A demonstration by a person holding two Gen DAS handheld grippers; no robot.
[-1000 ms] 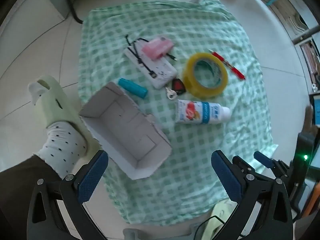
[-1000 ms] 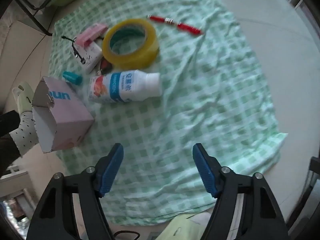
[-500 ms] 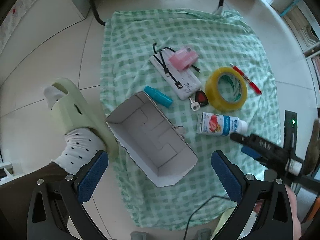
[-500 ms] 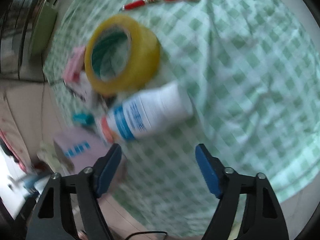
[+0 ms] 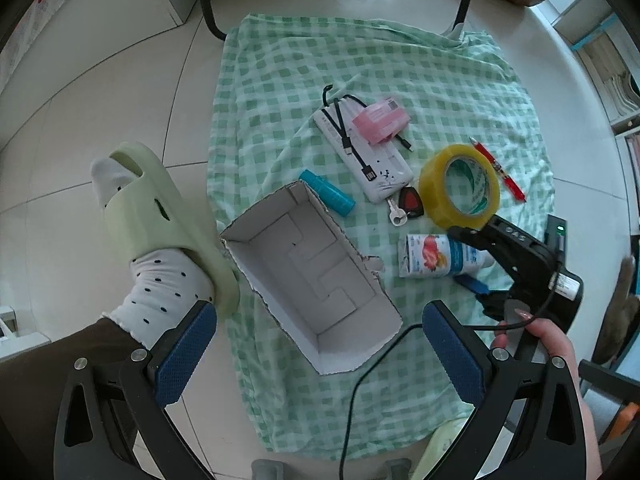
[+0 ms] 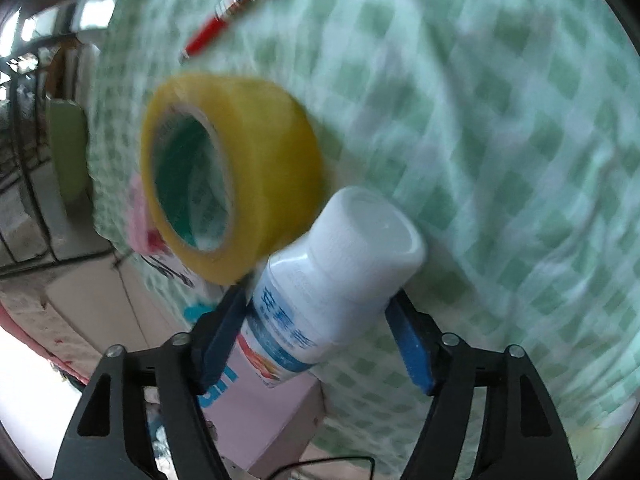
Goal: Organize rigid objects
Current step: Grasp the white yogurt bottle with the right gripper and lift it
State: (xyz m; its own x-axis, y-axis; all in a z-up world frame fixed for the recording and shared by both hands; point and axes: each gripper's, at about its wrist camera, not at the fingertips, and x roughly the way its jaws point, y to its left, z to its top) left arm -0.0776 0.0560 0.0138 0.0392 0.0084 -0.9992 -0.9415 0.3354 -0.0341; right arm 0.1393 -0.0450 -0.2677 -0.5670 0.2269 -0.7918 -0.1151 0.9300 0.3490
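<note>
Left wrist view: a green checked cloth [image 5: 400,80] covers the floor, with every item on it. Largest is the open box [image 5: 312,276], near the cloth's left edge, empty inside. Right of it sits the yellow tape roll [image 5: 460,186], with the white bottle [image 5: 432,256] lying on its side just below the roll. The power bank [image 5: 368,156] lies above the box, a pink case [image 5: 381,121] and black cable on top. A red pen [image 5: 498,170] lies beyond the roll, a teal tube [image 5: 327,192] touches the box's far corner, and a key [image 5: 404,206] rests between bank and roll. The left gripper [image 5: 316,352] hangs spread wide above the box, holding nothing. The right gripper [image 6: 316,340] straddles the bottle [image 6: 332,280]; its left pad looks to touch the label, but blur hides whether the jaws actually pinch it.
</note>
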